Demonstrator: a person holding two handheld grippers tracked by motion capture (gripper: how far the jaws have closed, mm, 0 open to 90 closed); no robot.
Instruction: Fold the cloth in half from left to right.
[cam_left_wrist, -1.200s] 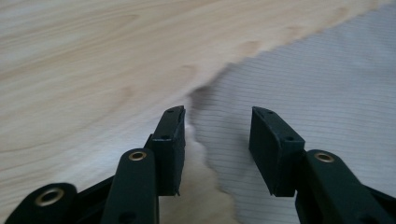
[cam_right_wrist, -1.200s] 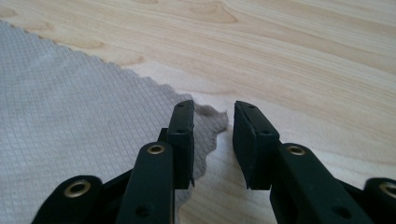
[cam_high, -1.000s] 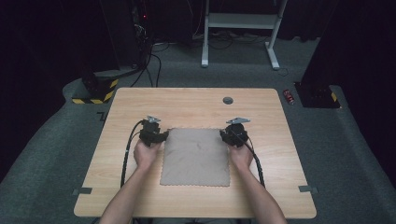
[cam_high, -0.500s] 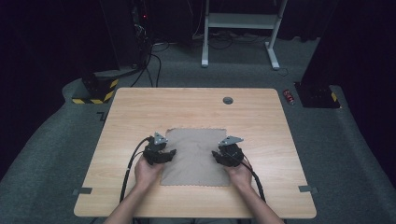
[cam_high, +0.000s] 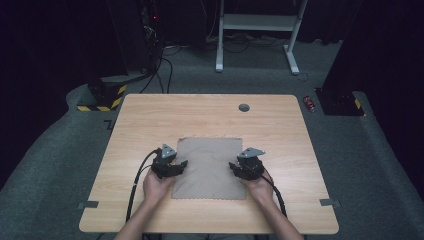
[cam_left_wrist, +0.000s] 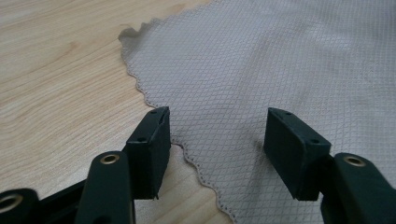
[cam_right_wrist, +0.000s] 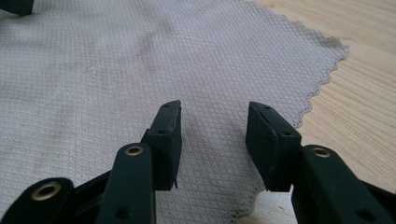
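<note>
Dark carpet surrounds the wooden tabletop (cam_high: 150, 115), where a grey cloth (cam_high: 210, 167) lies flat between the left hand-held gripper (cam_high: 181, 165) and right hand-held gripper (cam_high: 234, 167). Left gripper view: jaws, just opening, straddle the cloth's scalloped edge, gripping nothing. Right gripper view: jaws, likewise opening, stand apart over the cloth, empty.
</note>
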